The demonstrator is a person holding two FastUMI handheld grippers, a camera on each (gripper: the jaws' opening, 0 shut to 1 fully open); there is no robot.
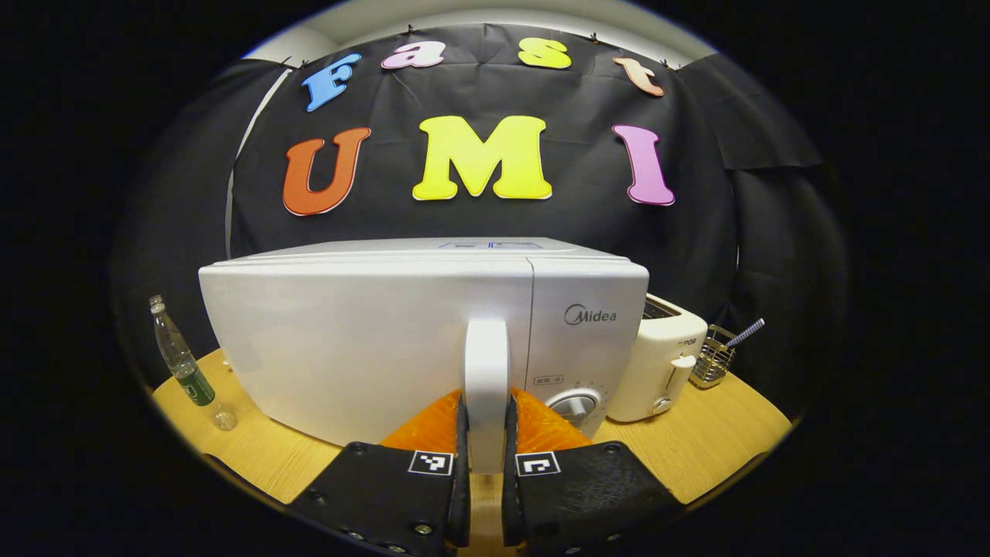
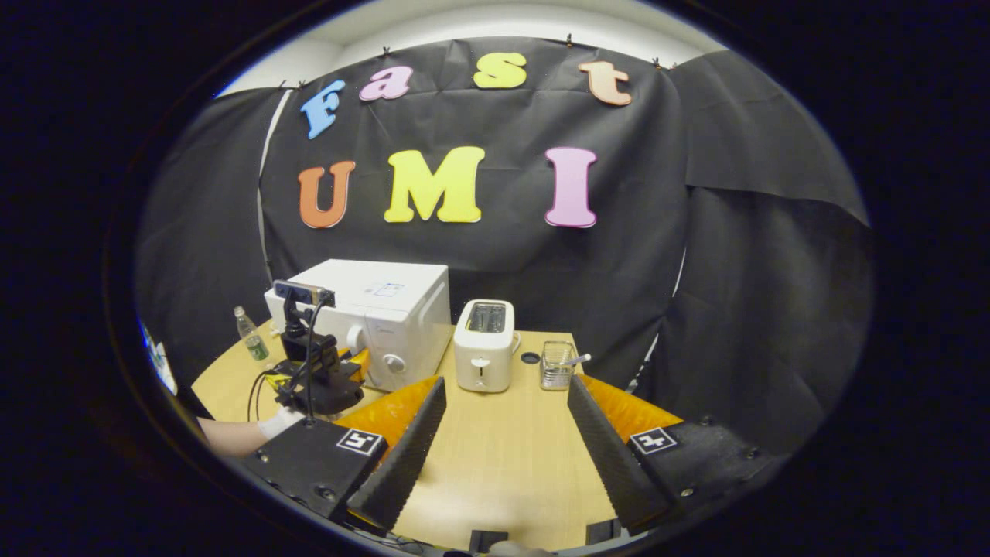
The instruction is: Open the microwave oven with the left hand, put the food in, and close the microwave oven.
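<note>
Left gripper clenched on microwave handle, dead centre; right gripper spread wide, holding nothing. Microwave at ten o'clock in right gripper view, door shut. Opening, loading, closing all left.

Left gripper view: camera sits very close to the microwave oven, low, facing its front square on; door handle dead centre between the left tool fingers; the oven front spans much of the frame.

Right gripper view: camera set well back and higher, looking across the worktop toward the booth's back wall; right tool at the bottom edge; oven sits small, left of centre, seen from its right.

Shared by both views: oven, toaster, wire basket, bottle, worktop, back wall; the right gripper view also catches the left tool at the oven front, a hand behind it.
</note>
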